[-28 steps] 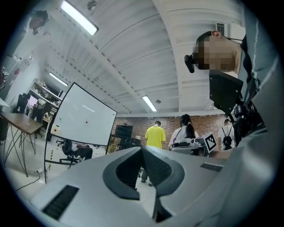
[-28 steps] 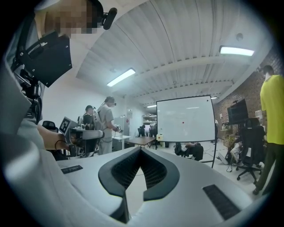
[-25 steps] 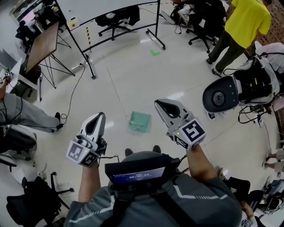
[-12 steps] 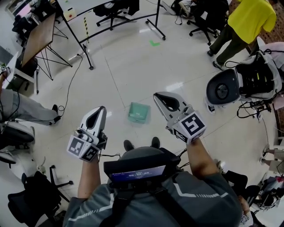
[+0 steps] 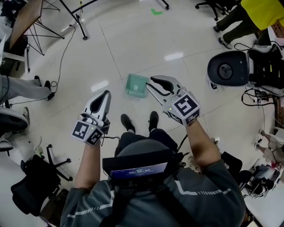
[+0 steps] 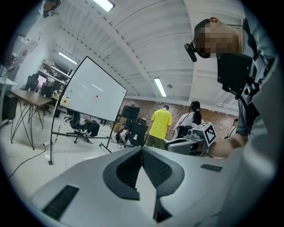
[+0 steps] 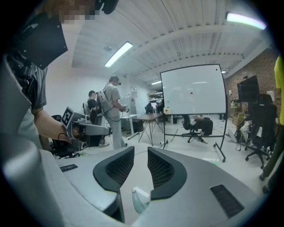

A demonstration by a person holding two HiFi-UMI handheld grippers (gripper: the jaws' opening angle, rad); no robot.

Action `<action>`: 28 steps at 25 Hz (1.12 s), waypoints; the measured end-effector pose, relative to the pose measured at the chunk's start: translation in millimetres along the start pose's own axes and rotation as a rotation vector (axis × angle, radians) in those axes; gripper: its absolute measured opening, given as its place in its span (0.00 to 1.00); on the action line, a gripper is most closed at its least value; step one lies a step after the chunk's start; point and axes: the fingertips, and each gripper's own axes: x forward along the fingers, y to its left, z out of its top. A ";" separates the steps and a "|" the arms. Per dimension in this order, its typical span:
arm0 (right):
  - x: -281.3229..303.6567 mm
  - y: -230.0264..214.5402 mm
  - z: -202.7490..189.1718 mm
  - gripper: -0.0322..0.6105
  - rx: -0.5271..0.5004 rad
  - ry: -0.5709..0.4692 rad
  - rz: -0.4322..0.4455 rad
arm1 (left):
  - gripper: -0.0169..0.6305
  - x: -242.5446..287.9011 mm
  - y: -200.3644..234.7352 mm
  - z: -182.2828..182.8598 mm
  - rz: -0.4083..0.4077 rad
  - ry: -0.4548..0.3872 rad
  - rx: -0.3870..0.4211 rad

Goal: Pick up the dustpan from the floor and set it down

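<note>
The dustpan is a flat pale-green square lying on the white floor just ahead of the person's shoes. My right gripper hangs low, its tips at the dustpan's right edge. Its jaws have just been opening and stand apart with nothing pressed between the pads. In the right gripper view a green corner of the dustpan shows through the gap, down on the floor. My left gripper hovers to the dustpan's left, apart from it. In the left gripper view its jaws meet, holding nothing.
An office chair loaded with gear stands at the right. A whiteboard stand's legs and a cable lie at the far left. A black chair base sits near left. A person in yellow stands far right.
Both grippers have sunk toward the floor, and the view has tipped further down. The right jaws, shut before, now stand apart beside the dustpan. The left jaws stay shut.
</note>
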 end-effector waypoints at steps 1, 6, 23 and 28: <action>11.9 -0.1 -18.8 0.24 0.011 0.025 0.016 | 0.05 4.0 7.2 -16.3 -0.001 0.018 -0.010; 84.0 -11.6 -117.8 0.31 0.002 0.129 0.087 | 0.05 32.8 63.7 -109.1 0.003 0.108 -0.043; 217.4 0.9 -361.5 0.46 -0.097 0.437 0.281 | 0.05 70.3 155.3 -302.0 0.019 0.283 -0.086; 230.0 -0.4 -389.6 0.41 -0.116 0.452 0.277 | 0.05 70.6 166.2 -321.1 0.039 0.282 -0.114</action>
